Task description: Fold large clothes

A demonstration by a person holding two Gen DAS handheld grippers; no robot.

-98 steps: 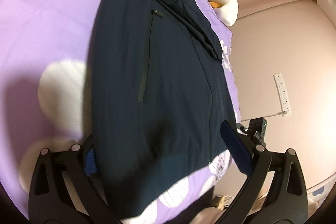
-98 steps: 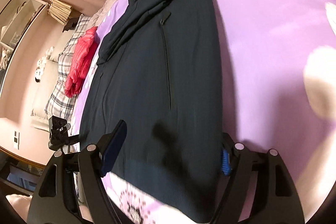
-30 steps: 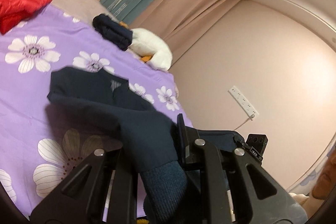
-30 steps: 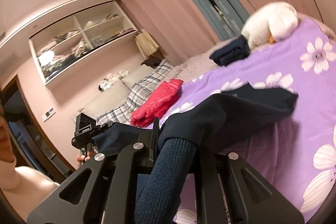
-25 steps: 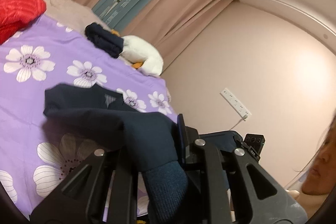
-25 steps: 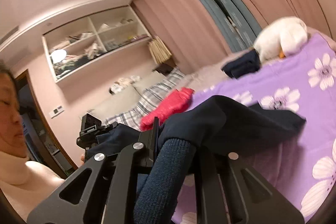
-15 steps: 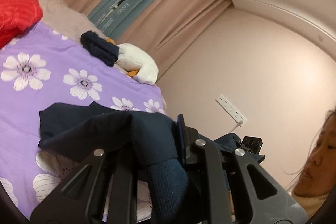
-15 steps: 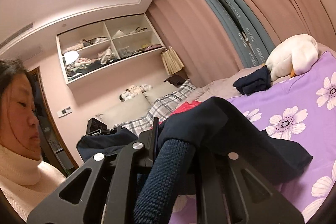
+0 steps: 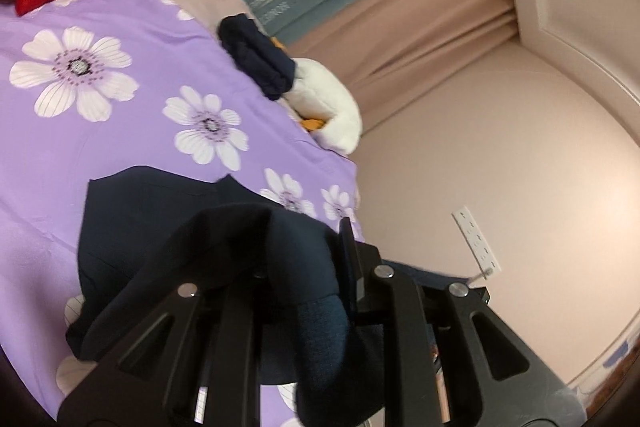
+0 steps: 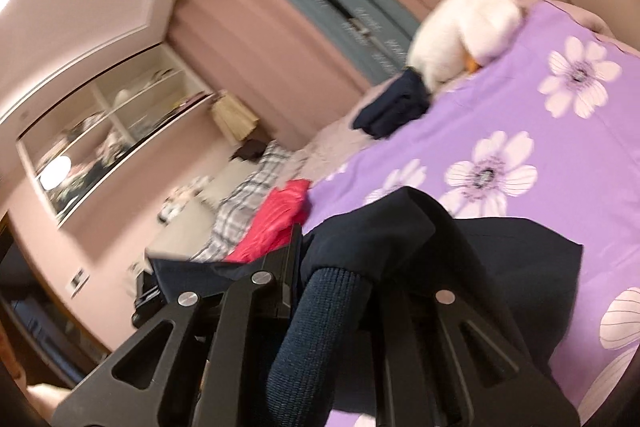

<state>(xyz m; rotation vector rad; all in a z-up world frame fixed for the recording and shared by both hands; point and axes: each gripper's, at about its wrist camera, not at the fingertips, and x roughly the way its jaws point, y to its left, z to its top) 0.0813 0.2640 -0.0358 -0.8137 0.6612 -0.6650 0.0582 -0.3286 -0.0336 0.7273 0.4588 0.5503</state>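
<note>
The navy zip jacket (image 9: 168, 223) is behaving as soft, limp, fairly light cloth that is sagging between its held points, so the ribbed hem corners look like the best places to grip it, and the left gripper (image 9: 304, 267) and right gripper (image 10: 336, 267) are each pinching one such corner (jaws closed down on bunched fabric) while the jacket's far part is lying on the purple floral bedspread (image 9: 120, 95). Compared with a few seconds ago, when it was lying flat and full length between open fingers, the hem is now being carried up and over toward the collar end
</note>
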